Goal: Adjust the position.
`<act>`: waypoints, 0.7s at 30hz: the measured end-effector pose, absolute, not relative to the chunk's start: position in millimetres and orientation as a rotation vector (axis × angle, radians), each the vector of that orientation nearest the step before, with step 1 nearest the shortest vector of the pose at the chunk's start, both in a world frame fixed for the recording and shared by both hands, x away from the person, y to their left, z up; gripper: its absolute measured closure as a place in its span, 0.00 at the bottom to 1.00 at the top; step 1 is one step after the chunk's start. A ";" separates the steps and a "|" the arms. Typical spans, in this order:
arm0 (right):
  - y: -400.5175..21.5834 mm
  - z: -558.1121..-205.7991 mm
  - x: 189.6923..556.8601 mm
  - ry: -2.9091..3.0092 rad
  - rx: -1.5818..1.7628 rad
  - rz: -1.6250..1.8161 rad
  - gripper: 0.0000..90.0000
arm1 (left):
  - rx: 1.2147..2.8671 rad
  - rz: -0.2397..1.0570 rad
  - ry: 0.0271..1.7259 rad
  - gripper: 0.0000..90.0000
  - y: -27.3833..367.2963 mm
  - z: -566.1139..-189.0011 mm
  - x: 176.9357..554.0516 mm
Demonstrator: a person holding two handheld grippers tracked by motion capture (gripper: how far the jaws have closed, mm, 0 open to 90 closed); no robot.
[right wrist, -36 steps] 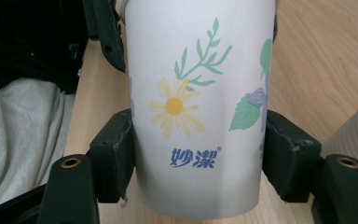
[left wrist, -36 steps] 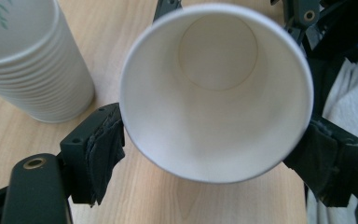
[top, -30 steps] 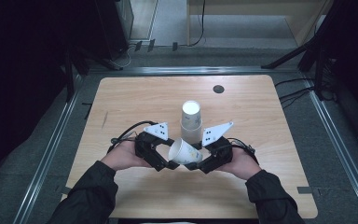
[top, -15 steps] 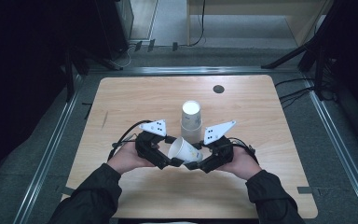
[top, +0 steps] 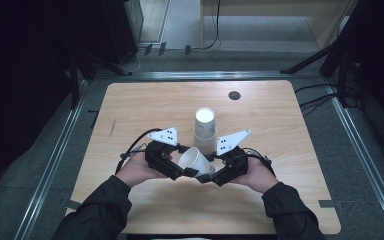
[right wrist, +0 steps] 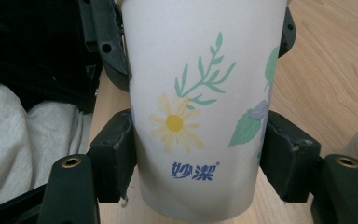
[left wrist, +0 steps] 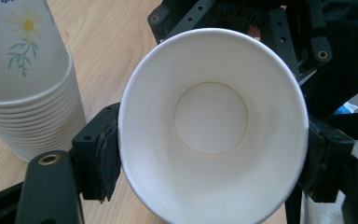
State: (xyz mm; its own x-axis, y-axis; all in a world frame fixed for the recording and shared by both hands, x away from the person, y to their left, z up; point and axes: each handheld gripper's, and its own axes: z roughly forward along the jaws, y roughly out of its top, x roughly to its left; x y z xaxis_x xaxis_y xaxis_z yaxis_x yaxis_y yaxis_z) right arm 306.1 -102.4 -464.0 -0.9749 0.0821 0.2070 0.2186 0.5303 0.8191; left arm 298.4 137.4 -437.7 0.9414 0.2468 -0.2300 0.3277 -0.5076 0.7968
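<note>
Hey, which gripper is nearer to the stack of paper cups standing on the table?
Right. The right gripper sits just in front of the cup stack, slightly to its right; the left gripper sits farther to the stack's left. Both clamp the single cup.

Paper cup (left wrist: 212,121): matt white inside, smooth, with a printed flower pattern on its outer wall. Stack of paper cups (top: 205,129): same matt printed paper. Surface (top: 280,130): light wood-grain laminate, smooth with a slight sheen. Left claw (top: 184,169) and right claw (top: 206,176): matt black plastic, their pads rough-edged, each topped by a pale grey plate.
</note>
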 end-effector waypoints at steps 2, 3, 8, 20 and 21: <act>-102.3 -463.9 306.1 -2.621 -0.259 -1.434 0.37 | 2.132 -0.106 0.404 0.26 137.7 -437.6 298.5; -102.3 -463.9 306.1 -2.621 -0.259 -1.434 0.37 | 2.132 -0.106 0.404 0.26 137.7 -437.6 298.5; -101.0 -465.0 306.1 -2.631 -0.256 -1.414 0.37 | 2.150 -0.106 0.401 0.27 137.2 -438.3 298.7; -100.3 -468.5 305.3 -2.684 -0.286 -1.375 0.24 | 2.170 -0.094 0.405 0.27 141.8 -436.8 299.3; -100.7 -469.3 305.0 -2.695 -0.300 -1.365 0.24 | 2.170 -0.094 0.405 0.27 141.8 -436.8 299.3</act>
